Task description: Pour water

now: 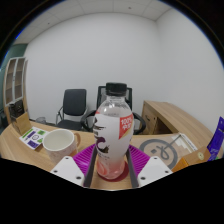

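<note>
A clear plastic bottle (112, 135) with a black cap, a white and red label and pinkish liquid at the bottom stands upright between my fingers. My gripper (112, 168) is shut on the bottle, with the purple pads (75, 160) pressing its lower body from both sides. A pale round cup (58, 141) sits on the wooden table (20, 150), to the left of the fingers and slightly beyond them. The bottle's base is just above or on the table; I cannot tell which.
A small purple and green box (37, 136) lies left of the cup. A white printed packet (172, 150) and a blue object (217, 137) lie to the right. Two black office chairs (74, 105) and a second desk (175, 115) stand behind.
</note>
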`<state>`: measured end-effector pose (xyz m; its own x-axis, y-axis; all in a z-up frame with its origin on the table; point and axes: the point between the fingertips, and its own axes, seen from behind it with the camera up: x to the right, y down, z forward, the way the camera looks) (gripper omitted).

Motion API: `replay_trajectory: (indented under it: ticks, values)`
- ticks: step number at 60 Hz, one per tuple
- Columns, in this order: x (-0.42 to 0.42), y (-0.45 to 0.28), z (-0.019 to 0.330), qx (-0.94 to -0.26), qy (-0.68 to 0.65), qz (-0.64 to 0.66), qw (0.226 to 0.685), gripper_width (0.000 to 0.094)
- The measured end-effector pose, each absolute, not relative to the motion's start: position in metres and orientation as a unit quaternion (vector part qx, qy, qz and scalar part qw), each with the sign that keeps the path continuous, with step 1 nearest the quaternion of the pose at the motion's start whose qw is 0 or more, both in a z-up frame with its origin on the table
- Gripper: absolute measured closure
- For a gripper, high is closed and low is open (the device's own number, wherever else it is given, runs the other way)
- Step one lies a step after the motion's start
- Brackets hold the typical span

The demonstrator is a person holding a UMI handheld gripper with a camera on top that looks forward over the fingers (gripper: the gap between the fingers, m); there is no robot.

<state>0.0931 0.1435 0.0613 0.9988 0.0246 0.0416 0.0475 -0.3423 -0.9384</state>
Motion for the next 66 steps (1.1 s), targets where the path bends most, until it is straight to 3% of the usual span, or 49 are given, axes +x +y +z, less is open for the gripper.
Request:
replay_trajectory:
  ticks: [2,4,7,15,39,52,66]
  values:
    - [0.092,0.140,0.060,-0.825,-0.022,-0.010,0.565,0.0269]
    - [0.093,0.136,0.061,-0.828,-0.023,-0.012,0.560,0.0057]
    - [0.093,0.128,0.065,-0.833,-0.029,-0.018,0.553,0.0107]
    - [0.089,0.087,0.089,-0.843,-0.026,-0.040,0.536,0.0070]
    - [-0.008,-0.143,0.193,-0.870,0.037,-0.019,0.491,0.0080]
    - [-0.038,-0.234,0.222,-0.872,0.044,-0.050,0.485,0.0080]
    - [-0.049,-0.274,0.235,-0.871,0.046,-0.055,0.486,0.0078]
